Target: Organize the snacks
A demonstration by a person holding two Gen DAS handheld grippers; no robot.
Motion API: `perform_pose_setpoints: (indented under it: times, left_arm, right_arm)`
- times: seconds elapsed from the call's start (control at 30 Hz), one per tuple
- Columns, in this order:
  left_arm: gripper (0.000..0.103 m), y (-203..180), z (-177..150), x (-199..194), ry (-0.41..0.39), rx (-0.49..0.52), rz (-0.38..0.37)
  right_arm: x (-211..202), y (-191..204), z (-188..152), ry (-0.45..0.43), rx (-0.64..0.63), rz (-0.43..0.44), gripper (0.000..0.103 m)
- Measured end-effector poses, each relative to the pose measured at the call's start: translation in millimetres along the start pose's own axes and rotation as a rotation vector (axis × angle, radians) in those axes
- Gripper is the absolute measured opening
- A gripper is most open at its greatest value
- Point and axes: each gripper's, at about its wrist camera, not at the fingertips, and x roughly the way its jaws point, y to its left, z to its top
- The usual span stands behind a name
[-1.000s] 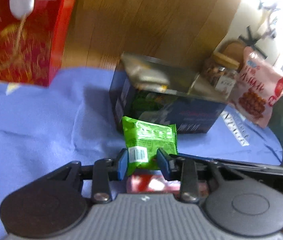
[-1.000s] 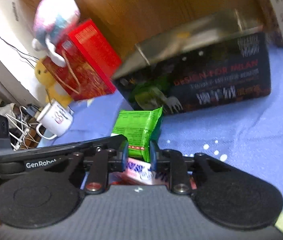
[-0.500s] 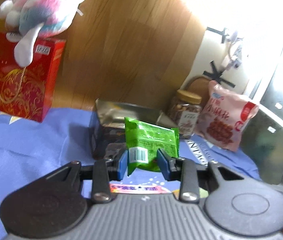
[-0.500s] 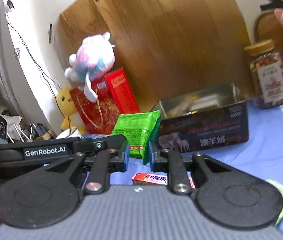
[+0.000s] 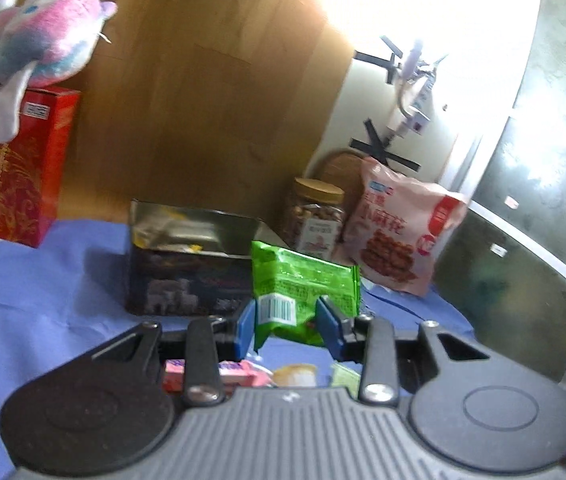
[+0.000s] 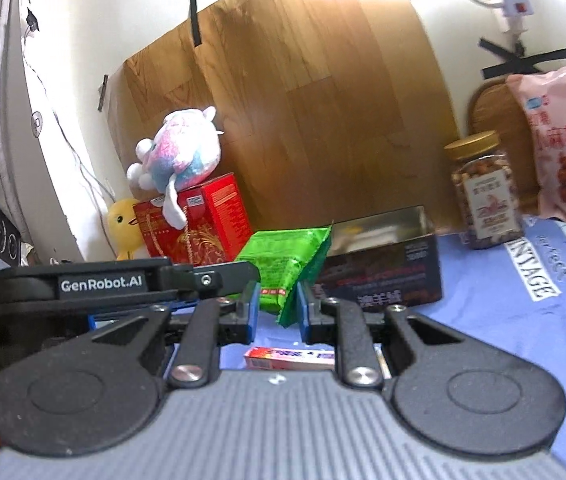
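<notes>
Your left gripper (image 5: 286, 326) and right gripper (image 6: 276, 309) both have their jaws clamped on the same green snack packet (image 5: 304, 286), held in the air above the blue cloth (image 5: 43, 300) on the table. Just behind the packet stands the open dark tin (image 5: 187, 264); pale wrapped items show inside it, too blurred to identify. To its right stand a jar of nuts (image 5: 315, 220) with its lid on and a pink snack bag (image 5: 399, 232). To its left, a plush toy (image 5: 39, 44) sits on a red box (image 5: 11, 168). Compared with one second ago, the packet has risen: then it hung low before the tin's front wall.
</notes>
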Motion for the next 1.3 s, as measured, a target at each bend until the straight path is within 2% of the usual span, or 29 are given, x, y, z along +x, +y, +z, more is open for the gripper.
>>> perform_pose_setpoints:
  times: [0.33, 0.77, 1.07, 1.3]
  left_arm:
    - [0.034, -25, -27, 18, 0.081, 0.012, -0.031]
    - [0.034, -41, -28, 26, 0.092, 0.033, -0.050]
    - [0.034, -32, -43, 32, 0.137, 0.013, -0.041]
    - [0.036, -24, -69, 44, 0.221, -0.004, -0.013]
  right_arm:
    - [-26, -24, -19, 0.018, 0.066, -0.065, 0.024]
    - [-40, -34, -23, -0.012, 0.079, -0.093, 0.024]
    - [-34, -37, -38, 0.036, 0.085, -0.097, 0.024]
    - [-30, -44, -61, 0.119, 0.125, -0.106, 0.024]
